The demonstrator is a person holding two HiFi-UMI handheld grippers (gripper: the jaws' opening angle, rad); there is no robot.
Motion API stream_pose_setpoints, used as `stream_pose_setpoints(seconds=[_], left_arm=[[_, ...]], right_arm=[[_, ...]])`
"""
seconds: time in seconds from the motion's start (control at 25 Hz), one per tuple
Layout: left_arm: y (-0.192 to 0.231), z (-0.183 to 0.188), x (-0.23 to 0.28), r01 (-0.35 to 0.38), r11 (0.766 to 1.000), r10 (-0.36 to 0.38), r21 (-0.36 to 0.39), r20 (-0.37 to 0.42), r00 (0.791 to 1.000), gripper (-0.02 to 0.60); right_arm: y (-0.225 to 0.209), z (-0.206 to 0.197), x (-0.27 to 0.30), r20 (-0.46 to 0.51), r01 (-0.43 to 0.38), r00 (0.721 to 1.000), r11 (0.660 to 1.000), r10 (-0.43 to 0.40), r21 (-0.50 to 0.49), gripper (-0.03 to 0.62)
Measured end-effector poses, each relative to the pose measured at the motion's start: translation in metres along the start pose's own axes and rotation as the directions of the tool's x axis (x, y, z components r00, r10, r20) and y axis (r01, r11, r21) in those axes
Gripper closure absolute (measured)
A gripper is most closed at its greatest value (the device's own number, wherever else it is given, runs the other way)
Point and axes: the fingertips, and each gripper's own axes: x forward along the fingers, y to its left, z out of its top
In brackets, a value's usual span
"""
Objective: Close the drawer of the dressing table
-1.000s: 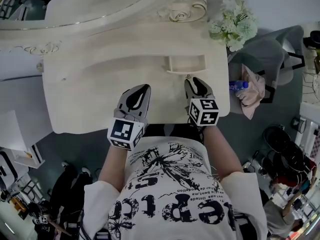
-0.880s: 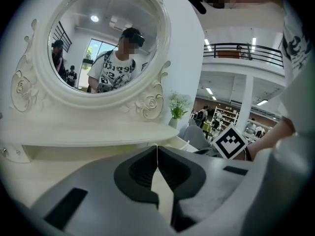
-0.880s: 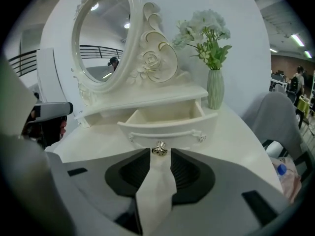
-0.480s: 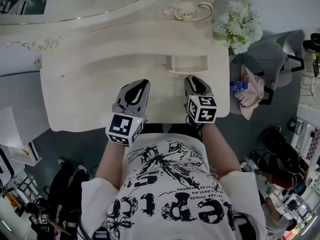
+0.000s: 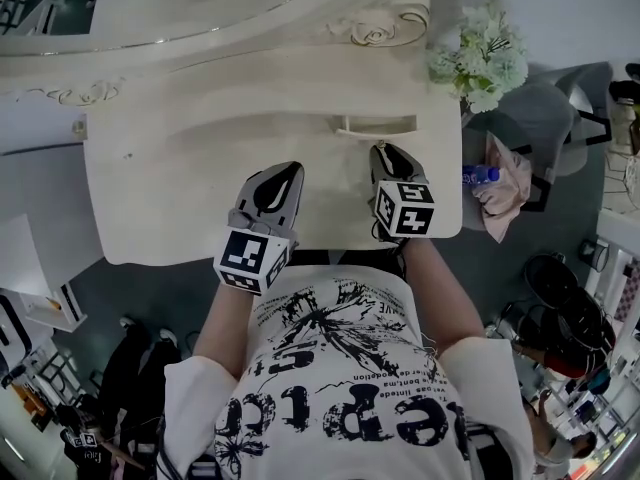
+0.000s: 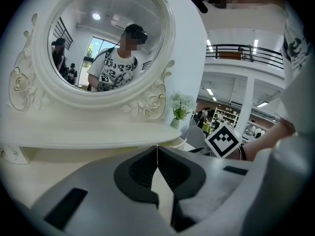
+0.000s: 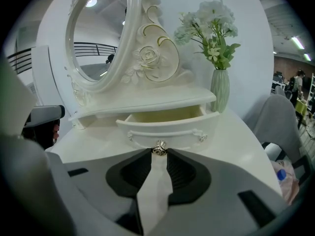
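Cream-white wood makes up the drawer [image 7: 167,126], which sits under the small shelf at the right of the dressing table [image 5: 180,168]. It stands part-way out. We can see its pale, bare inside, a curved front with a raised scroll trim, and a small metal rose-shaped knob [image 7: 158,149] at the middle of the front.

From the right gripper view we see the right gripper [image 7: 158,154] with its jaws closed on that knob, the tips pressing it from both sides. The same view shows the green vase of white flowers [image 7: 220,90] standing just beside the drawer's right end, and the oval mirror [image 7: 98,28] above.

From the head view the drawer is only a narrow strip showing past the shelf edge, and the knob is hidden behind the right gripper's tips. That view does show the left gripper [image 5: 285,176] resting over the tabletop, well apart from the drawer.

From the left gripper view, its jaws are together, tips meeting in a thin line, with nothing between them.
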Motion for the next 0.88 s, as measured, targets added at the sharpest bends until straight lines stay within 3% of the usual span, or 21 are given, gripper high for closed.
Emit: stream_pose_setpoints(seconds=[0.88], left_arm=[[0.009, 0.005, 0.000, -0.014, 1.000, 0.014, 0.008, -0.006, 1.000, 0.561]], right_arm=[[-0.007, 0.036, 0.032, 0.061, 0.055, 0.997, 0.998, -0.053, -0.040, 0.485]])
